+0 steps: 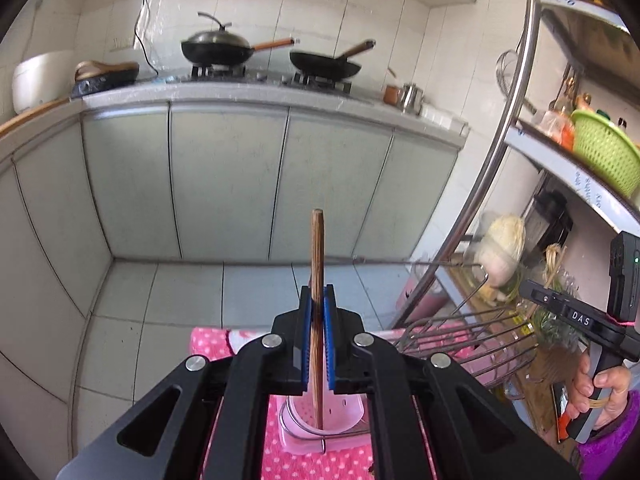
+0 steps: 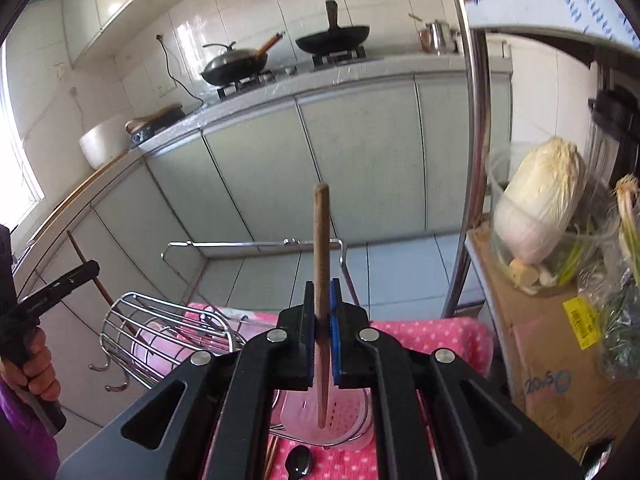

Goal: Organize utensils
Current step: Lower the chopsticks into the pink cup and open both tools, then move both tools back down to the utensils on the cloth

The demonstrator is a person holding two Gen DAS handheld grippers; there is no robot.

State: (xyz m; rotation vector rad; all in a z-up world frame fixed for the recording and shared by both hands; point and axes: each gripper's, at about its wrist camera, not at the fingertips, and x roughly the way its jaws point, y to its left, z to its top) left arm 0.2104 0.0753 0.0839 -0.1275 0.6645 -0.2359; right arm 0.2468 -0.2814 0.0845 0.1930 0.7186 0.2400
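Left tool [image 1: 319,300] black with blue ribbed pads and round silver screws, right tool [image 2: 322,294] alike, its handle lettered "DAS", purple fuzzy sleeve [image 1: 612,436] at the hand [image 1: 600,392]

A matt brown wooden chopstick [image 1: 317,264] sits between ribbed blue rubbery pads [image 1: 327,340] on a matt black plastic gripper [image 1: 318,300]. Below lies a soft pink cloth with white dots [image 2: 432,330]. A shiny chromed wire rack [image 2: 160,328] holds a smooth, translucent pale pink plastic cup [image 2: 344,412]. Glossy white wall tiles [image 1: 248,12] reflect light.
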